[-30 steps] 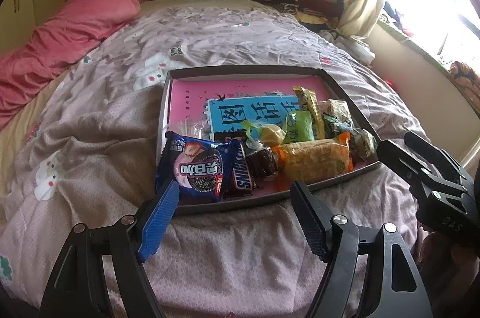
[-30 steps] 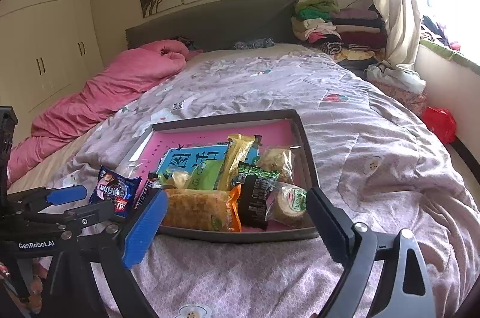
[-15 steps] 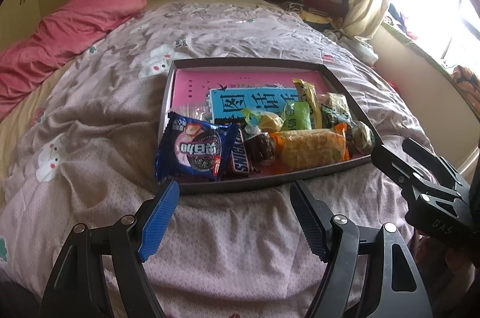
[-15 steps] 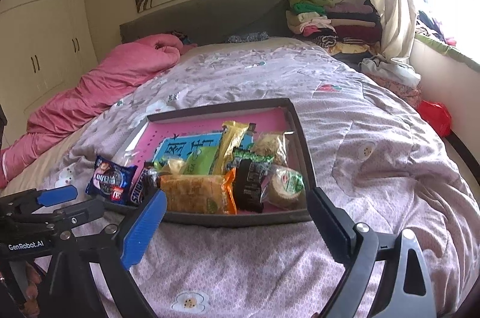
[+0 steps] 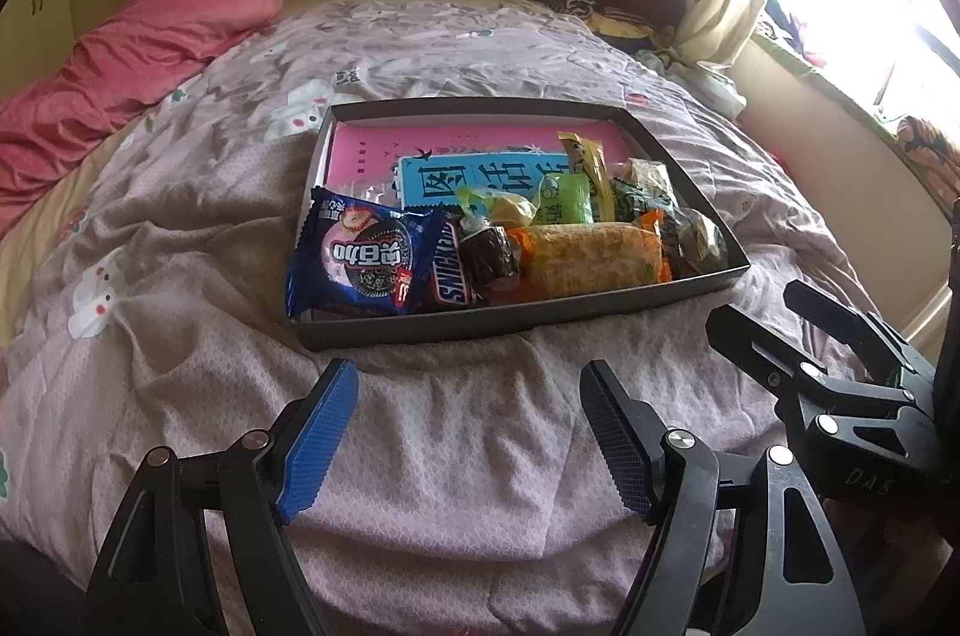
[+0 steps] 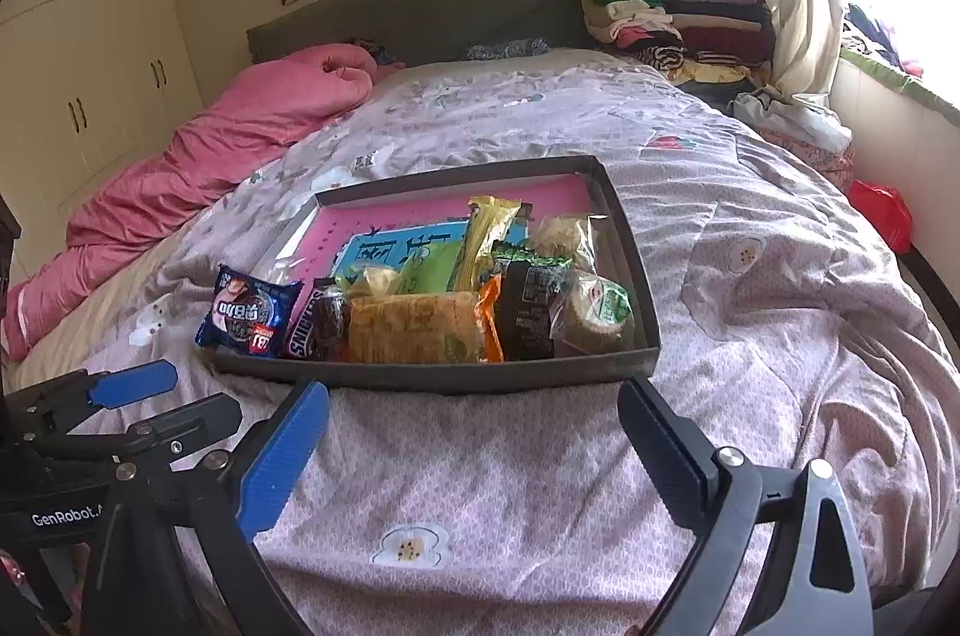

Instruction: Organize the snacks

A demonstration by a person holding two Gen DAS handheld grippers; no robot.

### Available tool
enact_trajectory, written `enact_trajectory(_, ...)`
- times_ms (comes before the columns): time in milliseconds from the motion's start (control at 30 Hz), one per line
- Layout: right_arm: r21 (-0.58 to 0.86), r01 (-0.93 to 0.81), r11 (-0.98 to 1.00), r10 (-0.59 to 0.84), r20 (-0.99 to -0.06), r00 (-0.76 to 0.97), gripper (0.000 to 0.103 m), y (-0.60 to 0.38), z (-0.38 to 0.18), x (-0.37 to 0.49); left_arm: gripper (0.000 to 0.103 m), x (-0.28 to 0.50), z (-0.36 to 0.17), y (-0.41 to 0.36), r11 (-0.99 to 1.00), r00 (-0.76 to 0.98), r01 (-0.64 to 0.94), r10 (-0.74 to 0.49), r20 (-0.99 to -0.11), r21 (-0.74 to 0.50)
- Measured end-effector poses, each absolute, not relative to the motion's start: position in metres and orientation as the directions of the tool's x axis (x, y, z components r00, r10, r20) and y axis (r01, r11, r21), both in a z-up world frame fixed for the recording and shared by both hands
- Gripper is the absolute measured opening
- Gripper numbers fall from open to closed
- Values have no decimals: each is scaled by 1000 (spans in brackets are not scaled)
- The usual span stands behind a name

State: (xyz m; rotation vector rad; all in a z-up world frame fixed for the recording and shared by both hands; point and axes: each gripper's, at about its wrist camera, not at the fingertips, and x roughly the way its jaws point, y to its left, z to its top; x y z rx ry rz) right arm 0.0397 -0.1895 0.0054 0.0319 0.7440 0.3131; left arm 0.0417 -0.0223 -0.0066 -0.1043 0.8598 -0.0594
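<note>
A dark shallow tray lies on the bed with several snacks piled along its near side: a blue Oreo pack, a Snickers bar, an orange-ended cracker pack and green wrapped snacks. A pink and blue book lies under them. My left gripper is open and empty, a little short of the tray's near wall. My right gripper is open and empty, just short of the same wall.
The tray sits on a lilac quilt. A pink duvet is bunched at the far left. Folded clothes are stacked at the headboard's right. A curtain and window are on the right. A red bag lies beside the bed.
Both grippers have drawn back from the tray and lifted a little, so the tray sits farther off in both views. Both stay open. The snacks have not moved.
</note>
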Motion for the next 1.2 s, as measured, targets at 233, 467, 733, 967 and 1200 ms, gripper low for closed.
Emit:
enact_trajectory(233, 117, -264, 957, 273, -661, 699, 99, -188, 7, 32, 78, 37, -5, -21, 993, 651, 4, -95, -753, -121)
enact_trajectory(467, 103, -259, 960, 259, -671, 694, 99, -188, 7, 26, 78, 33, -3, -20, 992, 654, 4, -95, -751, -123)
enact_trajectory(733, 107, -259, 960, 264, -659, 704, 99, -189, 12, 19, 78, 27, 2, -17, 992, 663, -5, -90, -744, -124)
enact_trajectory(967, 102, -272, 957, 272, -639, 719, 100, -187, 20, 7, 78, 20, 6, -14, 992, 665, -13, -85, -742, -125)
enact_trajectory(1200, 125, -265, 956, 282, -645, 711, 100, -188, 23, -3, 78, 8, 10, -14, 992, 659, -15, -87, -747, -128)
